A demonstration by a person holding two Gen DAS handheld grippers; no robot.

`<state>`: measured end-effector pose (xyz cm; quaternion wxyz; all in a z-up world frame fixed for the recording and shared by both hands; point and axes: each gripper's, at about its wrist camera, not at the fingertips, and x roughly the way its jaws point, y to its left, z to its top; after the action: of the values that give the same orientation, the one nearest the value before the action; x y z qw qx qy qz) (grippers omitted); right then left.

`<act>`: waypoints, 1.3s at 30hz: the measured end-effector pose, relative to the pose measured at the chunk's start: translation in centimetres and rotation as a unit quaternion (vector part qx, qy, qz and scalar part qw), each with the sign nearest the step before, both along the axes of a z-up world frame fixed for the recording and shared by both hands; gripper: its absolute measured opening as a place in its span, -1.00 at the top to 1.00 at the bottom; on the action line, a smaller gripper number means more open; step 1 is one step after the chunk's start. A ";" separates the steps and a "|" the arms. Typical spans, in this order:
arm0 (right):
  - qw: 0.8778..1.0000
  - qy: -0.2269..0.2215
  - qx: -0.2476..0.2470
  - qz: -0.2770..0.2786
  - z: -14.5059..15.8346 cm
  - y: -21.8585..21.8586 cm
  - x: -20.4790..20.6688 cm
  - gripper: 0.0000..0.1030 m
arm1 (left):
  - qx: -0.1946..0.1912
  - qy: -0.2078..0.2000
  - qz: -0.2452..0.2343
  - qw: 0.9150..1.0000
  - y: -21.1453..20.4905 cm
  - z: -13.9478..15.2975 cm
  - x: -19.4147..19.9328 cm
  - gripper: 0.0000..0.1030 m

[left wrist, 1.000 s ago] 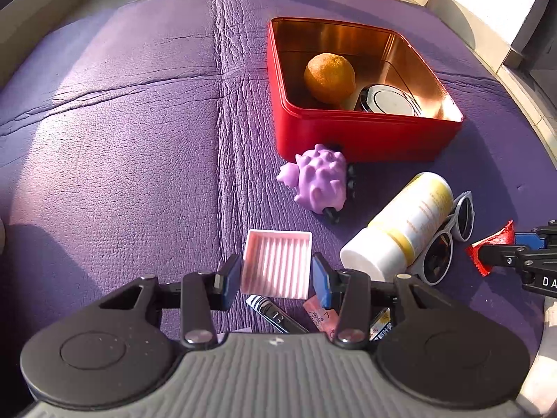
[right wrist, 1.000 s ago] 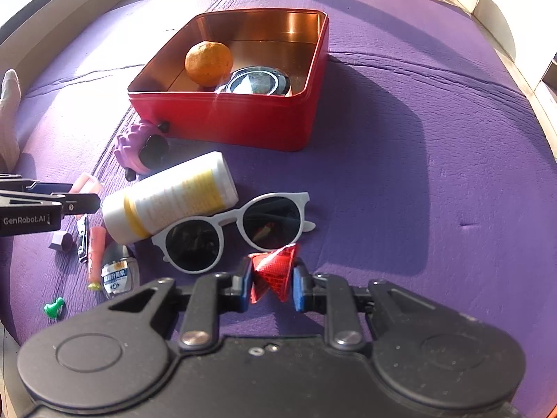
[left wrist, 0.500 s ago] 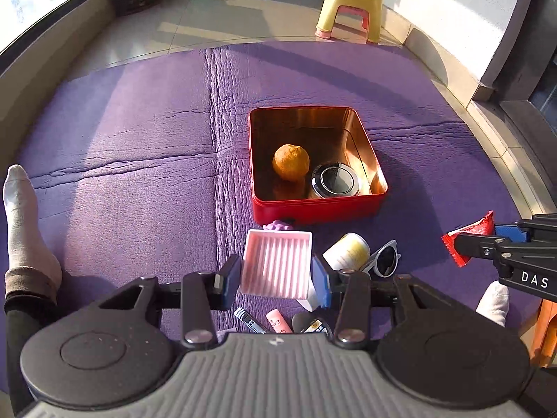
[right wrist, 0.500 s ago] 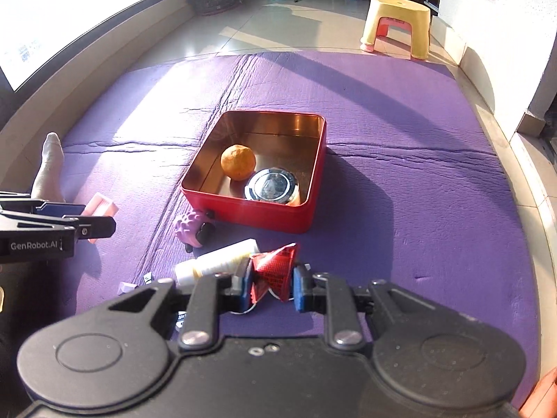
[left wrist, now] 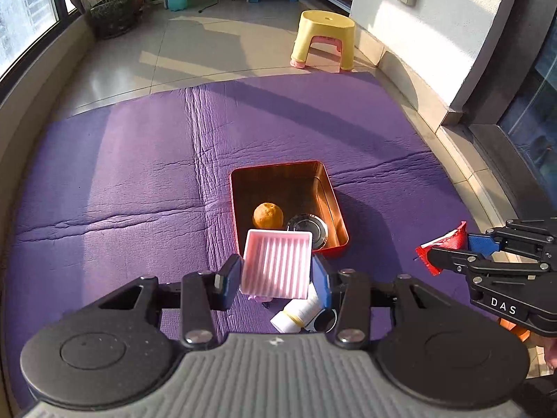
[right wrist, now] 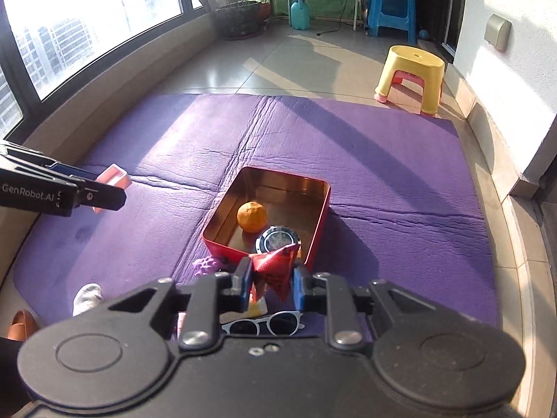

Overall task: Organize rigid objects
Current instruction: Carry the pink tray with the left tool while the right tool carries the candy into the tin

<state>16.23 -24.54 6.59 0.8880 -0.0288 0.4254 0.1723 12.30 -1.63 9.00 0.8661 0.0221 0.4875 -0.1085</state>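
A purple mat (left wrist: 139, 174) covers tiled balcony floor, yellow stool (left wrist: 323, 40) beyond. Left gripper (left wrist: 276, 275) pinches a pink ridged tray (left wrist: 276, 266); right gripper (right wrist: 271, 280) pinches a red packet (right wrist: 273, 270). Only the right view shows white sunglasses (right wrist: 264, 325).

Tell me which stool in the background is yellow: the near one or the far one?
The near one: the yellow stool stands just past the purple mat, by the white wall. The blue stool stands farther back, beside the spray bottle.
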 end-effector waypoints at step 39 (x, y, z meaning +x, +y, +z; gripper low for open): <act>0.983 0.100 -0.118 0.104 -19.4 6.4 15.1 0.52 | 0.002 0.143 0.001 0.990 -2.5 -24.1 13.5 0.18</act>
<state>31.30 -18.15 -12.83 0.8088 -0.1597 0.5239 0.2145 25.78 -4.14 -15.06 0.7875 0.0079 0.6067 -0.1083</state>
